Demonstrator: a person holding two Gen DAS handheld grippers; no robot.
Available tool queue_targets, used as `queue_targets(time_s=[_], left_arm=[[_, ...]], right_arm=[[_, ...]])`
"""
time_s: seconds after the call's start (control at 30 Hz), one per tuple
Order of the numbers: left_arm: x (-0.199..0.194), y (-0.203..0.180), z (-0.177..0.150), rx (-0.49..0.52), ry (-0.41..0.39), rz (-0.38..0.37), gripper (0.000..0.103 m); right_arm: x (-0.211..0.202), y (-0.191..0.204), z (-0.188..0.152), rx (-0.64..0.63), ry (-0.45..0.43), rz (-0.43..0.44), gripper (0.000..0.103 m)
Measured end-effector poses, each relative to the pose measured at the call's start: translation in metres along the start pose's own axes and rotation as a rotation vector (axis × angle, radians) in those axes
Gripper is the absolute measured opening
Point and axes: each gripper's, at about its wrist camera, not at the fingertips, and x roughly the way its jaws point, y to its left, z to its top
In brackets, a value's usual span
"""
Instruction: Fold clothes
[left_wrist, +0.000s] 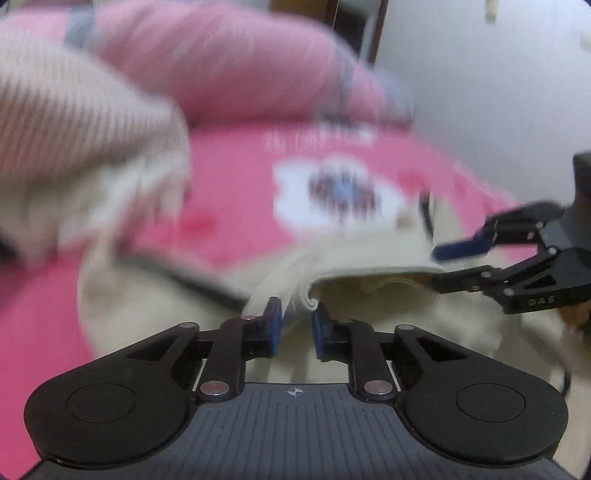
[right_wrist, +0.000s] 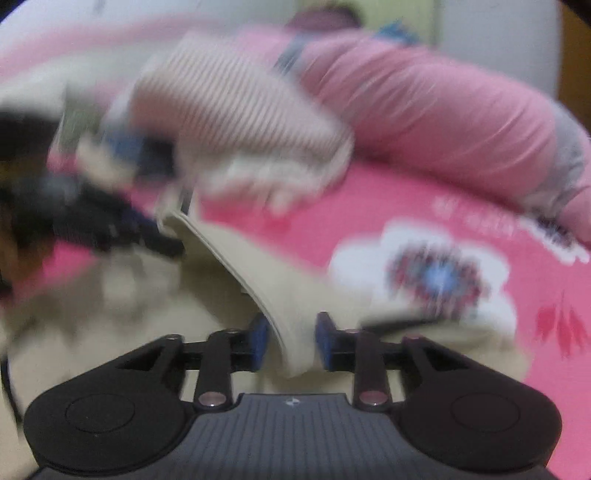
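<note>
Both tongs are standing apart: the left tongs (left_wrist: 297, 326) and right tongs (right_wrist: 291, 341) are each straddling the cream garment's (left_wrist: 369, 254) hem, pink bedsheet (left_wrist: 236, 206) lying open upper right.

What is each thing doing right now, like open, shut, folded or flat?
Left gripper: open, cream hem between its pads.
Right gripper: open, cream hem between its pads.
Cream garment: crumpled, one edge lifted.
Striped garment: bunched in a heap.
Pink bedsheet: spread flat.
Pink bolster: lying along the far edge.
</note>
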Motion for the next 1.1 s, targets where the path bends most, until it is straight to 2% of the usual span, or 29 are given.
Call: queue_targets(time_s=[0.07,0.13,0.27,0.33,0.4,0.43,0.5,0.57,0.63,0.67,0.73,0.83,0.93,1.0,1.1], left_arm=[[-0.011,0.004,-0.015,-0.04,0.034,-0.007,0.028],[-0.032,0.012,-0.02,-0.106,-0.016,-0.048,0.03],[-0.065,0.016,-0.004,-0.154,-0.186,-0.073,0.039],[-0.058,0.011,0.012,-0.139,-0.217,-0.056,0.041],[-0.037,-0.001,0.024,-0.096,-0.185,-0.058,0.05],[-0.022,-0.008,0.027,-0.064,-0.143,-0.047,0.05],[0.01,-0.019,0.024,-0.023,-0.052,0.025,0.05],[0.033,-0.023,0.018,-0.019,-0.015,0.073,0.049],[0.046,-0.028,0.015,-0.014,-0.018,0.108,0.049],[0.048,-0.03,0.015,-0.011,-0.032,0.12,0.05],[0.047,-0.032,0.017,-0.008,-0.033,0.124,0.05],[0.049,-0.028,0.023,-0.032,-0.024,0.113,0.05],[0.049,-0.028,0.021,-0.055,-0.018,0.117,0.05],[0.05,-0.03,0.021,-0.055,-0.016,0.124,0.051],[0.046,-0.028,0.019,-0.051,-0.014,0.114,0.051]], right_arm=[[-0.004,0.012,-0.017,-0.042,0.041,-0.028,0.045],[-0.016,0.015,-0.025,-0.028,0.029,-0.042,0.046],[-0.044,-0.01,-0.017,0.146,-0.082,-0.022,0.051],[-0.053,-0.027,-0.012,0.261,-0.135,-0.008,0.057],[-0.04,-0.048,-0.005,0.438,-0.118,-0.002,0.06],[-0.03,-0.058,-0.003,0.527,-0.094,-0.002,0.06],[-0.005,-0.074,-0.003,0.654,-0.048,-0.005,0.06],[0.02,-0.091,-0.007,0.768,-0.029,0.006,0.06],[0.037,-0.106,-0.012,0.871,-0.047,0.071,0.057],[0.043,-0.11,-0.013,0.894,-0.059,0.099,0.052],[0.052,-0.112,-0.012,0.89,-0.053,0.098,0.024],[0.064,-0.117,-0.007,0.874,-0.041,0.056,0.017],[0.062,-0.118,-0.003,0.846,-0.056,0.004,0.014],[0.069,-0.118,0.0,0.821,-0.043,-0.037,0.014],[0.071,-0.119,-0.004,0.836,-0.016,-0.048,0.015]])
